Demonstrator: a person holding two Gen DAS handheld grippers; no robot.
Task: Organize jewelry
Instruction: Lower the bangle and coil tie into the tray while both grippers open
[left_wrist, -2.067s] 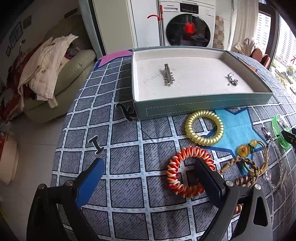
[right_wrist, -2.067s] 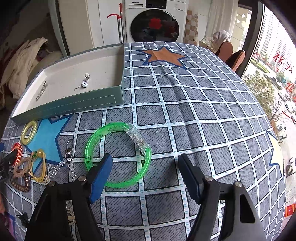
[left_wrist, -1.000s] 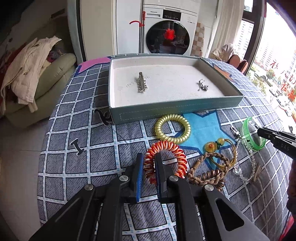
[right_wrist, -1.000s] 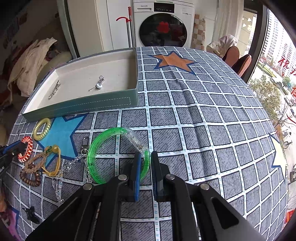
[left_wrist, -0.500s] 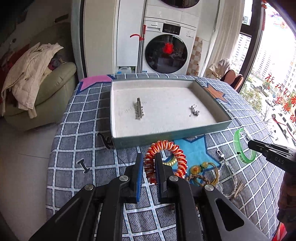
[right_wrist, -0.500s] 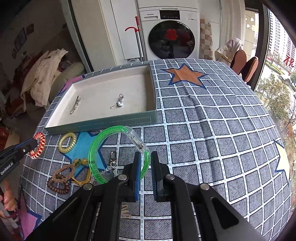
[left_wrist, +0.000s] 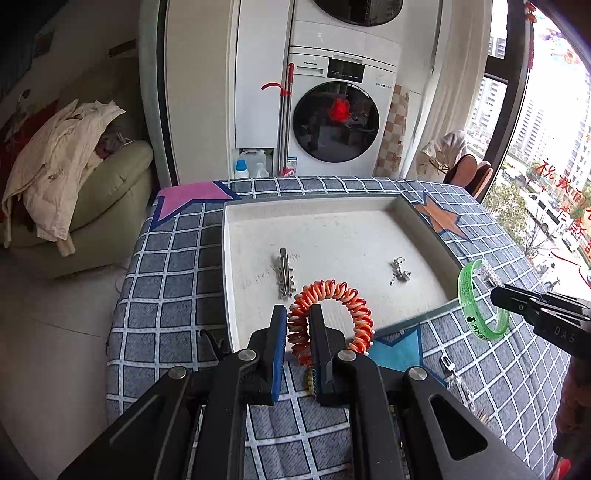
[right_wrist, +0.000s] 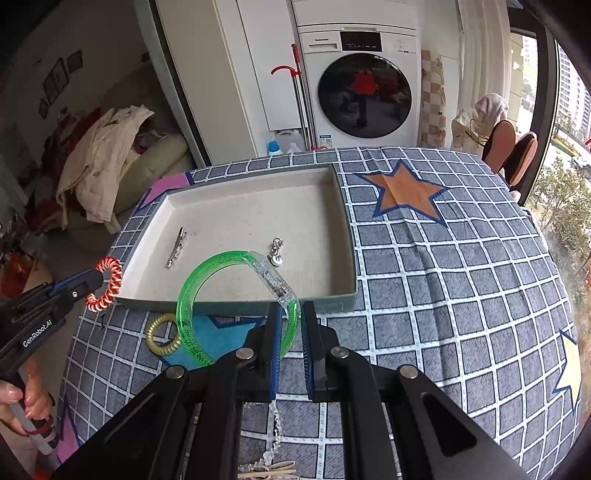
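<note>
Both tongs carry a load above the desk (right_wrist: 461, 280). The left tongs (left_wrist: 297, 325) are clamped on the coil tie (left_wrist: 328, 314), which hangs in the air at the near left corner of the tray (left_wrist: 428, 225). The right tongs (right_wrist: 288, 325) are clamped on the green bangle (right_wrist: 207, 295), held in the air at the tray's near wall.

Procedure, as judged from this position:
- Carry each item fully past the near wall before lowering. The bangle hangs partly below the rim line, so lift it clear first.
- Lower onto bare tray floor, well apart from the hair clip (left_wrist: 283, 273) and the small silver charm (left_wrist: 399, 271) already inside.
- Release only when the item rests on the floor. The coil is springy and may roll or bounce.
- Keep the two tongs apart over the tray to avoid a collision.

A gold coil (right_wrist: 162, 334) and a chain (right_wrist: 275, 432) lie on the desk, not yet placed.

Legible writing: "GenRobot.AI" on the left tongs' body, "DAS" on the right tongs' body. The washer (right_wrist: 362, 92) carries a brand mark too small to read. Black print on the bangle is illegible.
</note>
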